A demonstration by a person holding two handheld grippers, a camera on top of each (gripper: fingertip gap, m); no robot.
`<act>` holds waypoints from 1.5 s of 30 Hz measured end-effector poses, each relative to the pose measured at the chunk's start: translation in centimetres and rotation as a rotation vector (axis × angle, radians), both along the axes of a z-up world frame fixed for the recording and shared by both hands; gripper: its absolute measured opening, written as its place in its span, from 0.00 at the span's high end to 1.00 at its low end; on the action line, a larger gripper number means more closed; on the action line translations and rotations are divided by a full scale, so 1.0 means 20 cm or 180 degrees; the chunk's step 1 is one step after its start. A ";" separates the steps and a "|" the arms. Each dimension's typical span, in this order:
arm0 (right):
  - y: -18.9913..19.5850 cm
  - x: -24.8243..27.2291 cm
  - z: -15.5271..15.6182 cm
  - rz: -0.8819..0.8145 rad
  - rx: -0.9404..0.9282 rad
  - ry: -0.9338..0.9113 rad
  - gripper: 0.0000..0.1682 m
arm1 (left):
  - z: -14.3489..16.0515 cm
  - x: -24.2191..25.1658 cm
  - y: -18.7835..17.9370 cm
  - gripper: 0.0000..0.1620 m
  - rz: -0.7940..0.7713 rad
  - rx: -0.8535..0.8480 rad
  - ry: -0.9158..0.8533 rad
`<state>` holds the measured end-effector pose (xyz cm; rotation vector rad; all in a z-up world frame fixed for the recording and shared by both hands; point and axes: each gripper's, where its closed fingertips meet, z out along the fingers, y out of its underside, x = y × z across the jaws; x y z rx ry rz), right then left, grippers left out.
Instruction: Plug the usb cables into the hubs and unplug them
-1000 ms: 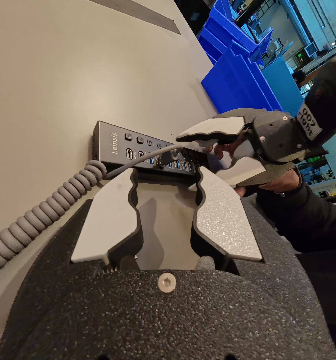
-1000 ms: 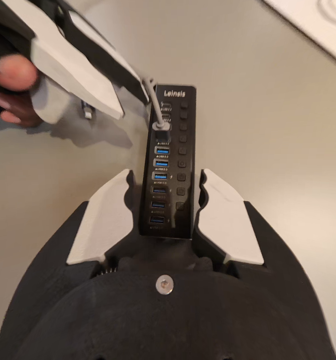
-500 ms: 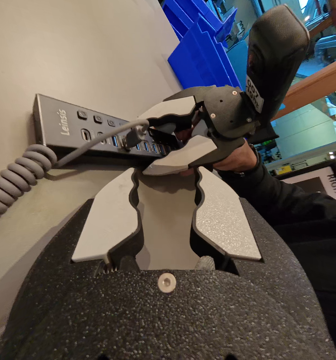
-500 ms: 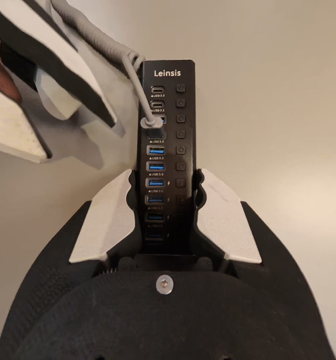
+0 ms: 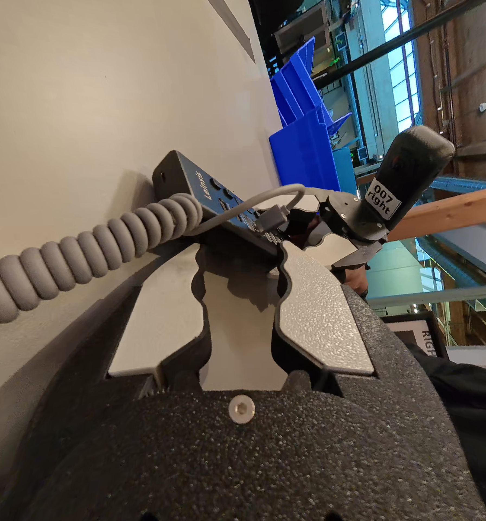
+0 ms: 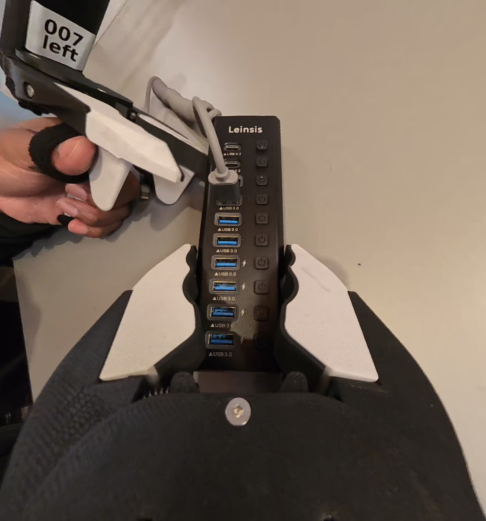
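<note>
A long black USB hub lies on the beige table. My right gripper is shut on the hub's near half, one finger pressed on each long side. A grey USB plug sits in a port near the hub's far end, and its cable curls off behind. My left gripper is open and empty, its tips just left of the plug. In the left wrist view the left gripper faces the hub and the plug. The coiled cable runs left, and the right gripper shows behind.
Blue plastic bins stand past the table's far edge in the left wrist view. A person's hand holds the left gripper close to the hub's left side. Several free blue ports run along the hub between the plug and my right gripper. Tip to tip, the grippers are about 5 centimetres apart.
My right gripper slid forward along the hub and closed on its sides. My left gripper stayed open and swung in close to the plug. The plug has stayed in its port.
</note>
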<state>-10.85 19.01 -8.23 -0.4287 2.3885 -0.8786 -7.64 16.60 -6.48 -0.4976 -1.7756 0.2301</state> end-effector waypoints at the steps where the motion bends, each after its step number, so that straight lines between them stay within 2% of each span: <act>1: 0.00 0.00 0.01 -0.0018 -0.0007 -0.0021 0.65 | 0.00 0.00 -0.01 0.70 0.0045 -0.0014 0.0000; 7: 0.00 0.02 0.06 -0.0153 -0.0157 -0.0099 0.65 | 0.02 0.00 -0.04 0.74 0.0299 -0.0048 0.0064; 11: -0.01 0.05 0.09 -0.0201 -0.0372 0.0041 0.65 | 0.04 0.01 -0.08 0.77 0.0454 0.0120 0.0263; 15: -0.02 0.06 0.10 -0.0277 -0.0480 -0.0005 0.65 | 0.07 0.02 -0.10 0.74 0.0570 0.0230 0.0419; 17: -0.02 0.07 0.11 -0.0333 -0.0483 -0.0133 0.65 | 0.11 0.02 -0.11 0.71 0.0590 0.0317 0.0554; 22: -0.03 0.06 0.16 -0.0449 -0.0284 -0.0840 0.65 | 0.20 0.02 -0.10 0.69 0.0489 0.0493 0.0918; 32: -0.03 0.02 0.24 -0.0496 -0.0062 -0.1778 0.65 | 0.33 0.01 -0.08 0.68 0.0291 0.0704 0.1501; 40: -0.04 0.02 0.29 -0.0476 -0.0040 -0.2295 0.65 | 0.39 0.03 -0.11 0.69 0.0388 0.0729 0.1839; 45: -0.04 0.03 0.31 -0.0446 -0.0115 -0.2362 0.65 | 0.37 0.03 -0.11 0.70 0.0429 0.0702 0.1781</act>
